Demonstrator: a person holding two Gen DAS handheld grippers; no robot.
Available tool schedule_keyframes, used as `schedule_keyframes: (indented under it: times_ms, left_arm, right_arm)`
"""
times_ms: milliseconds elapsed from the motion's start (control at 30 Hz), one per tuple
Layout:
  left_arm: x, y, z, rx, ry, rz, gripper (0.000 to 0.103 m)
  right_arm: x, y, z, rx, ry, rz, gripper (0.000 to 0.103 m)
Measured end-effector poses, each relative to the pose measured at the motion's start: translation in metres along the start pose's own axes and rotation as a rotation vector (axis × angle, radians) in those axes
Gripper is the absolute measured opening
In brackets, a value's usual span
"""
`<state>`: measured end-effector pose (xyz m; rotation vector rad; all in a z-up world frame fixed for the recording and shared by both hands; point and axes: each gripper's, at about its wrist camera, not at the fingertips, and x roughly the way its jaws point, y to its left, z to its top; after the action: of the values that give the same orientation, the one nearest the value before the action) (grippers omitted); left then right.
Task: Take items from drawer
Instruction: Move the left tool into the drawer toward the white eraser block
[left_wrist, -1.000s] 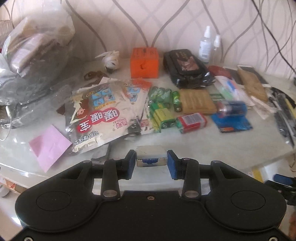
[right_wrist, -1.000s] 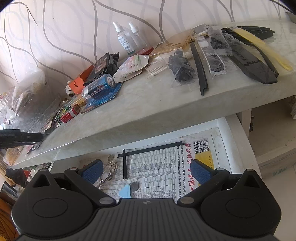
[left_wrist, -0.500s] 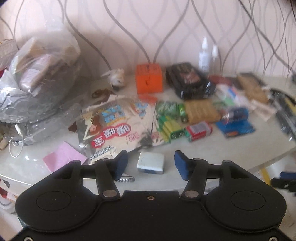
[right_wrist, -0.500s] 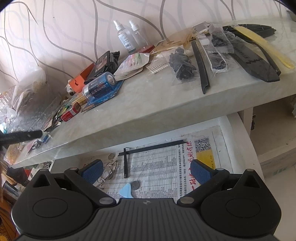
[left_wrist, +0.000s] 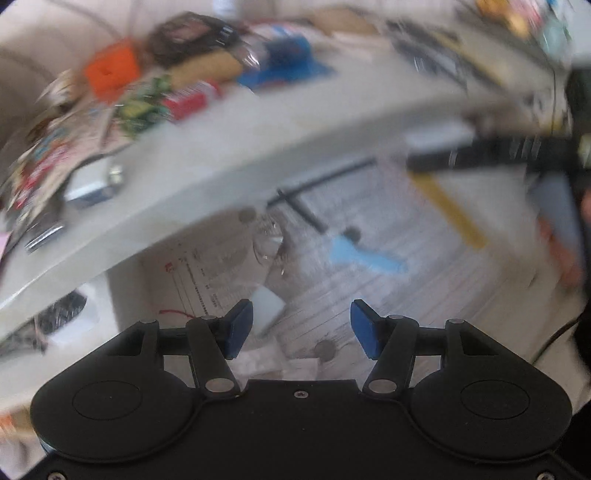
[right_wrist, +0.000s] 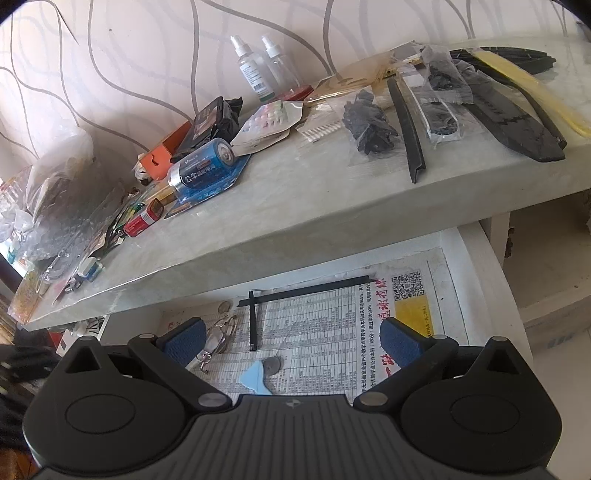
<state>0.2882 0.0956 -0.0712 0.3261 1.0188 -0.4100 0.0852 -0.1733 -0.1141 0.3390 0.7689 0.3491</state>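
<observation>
Left wrist view is all blur: the left gripper (left_wrist: 301, 328) tips down over the open drawer (left_wrist: 369, 291), jaws apart with nothing between them, and a grey coin (left_wrist: 325, 349) lies on the paper just below the gap. That reads as lining up for another pick, jaws spread ready to straddle something small. Up left on the worktop (left_wrist: 280, 122) a little white-and-blue block (left_wrist: 92, 182) sits near the edge, among the bright packets, where finished items seem to be parked. Moving right inside the drawer, a clear plastic scrap (left_wrist: 267, 245), crossed black strips (left_wrist: 306, 201) and a pale blue piece (left_wrist: 364, 254) wait on the printed liner. Right wrist view is sharp: the right gripper (right_wrist: 291, 341) hovers over the same drawer, jaws wide and empty, likely keeping clear for the other hand. On the worktop, left to right, a red battery pack (right_wrist: 142, 221), a big blue battery (right_wrist: 201, 168), two spray bottles (right_wrist: 266, 66) and black strips in bags (right_wrist: 443, 110) line up in a row, laid flat so nothing rolls. Below, the blue piece, a coin and the strips are the things left to lift out.
</observation>
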Motion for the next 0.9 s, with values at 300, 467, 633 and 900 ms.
schedule_keyframes:
  times_ms: [300,467,633,900]
  left_arm:
    - [0.051,0.032,-0.004,0.031,0.055,-0.067,0.058]
    - [0.057,0.039,-0.007,0.009,0.059,-0.095,0.055]
    - [0.051,0.048,-0.013,-0.06,0.025,-0.101,0.033]
    - [0.01,0.055,-0.024,-0.144,-0.083,-0.084,0.003]
  right_arm:
    - [0.002,0.0,-0.001,-0.001,0.011,-0.003,0.103]
    - [0.003,-0.001,-0.001,-0.001,0.017,-0.004,0.103]
    - [0.002,-0.001,-0.001,-0.001,0.014,-0.003,0.103]
    - [0.002,-0.001,-0.001,-0.002,0.013,-0.002,0.103]
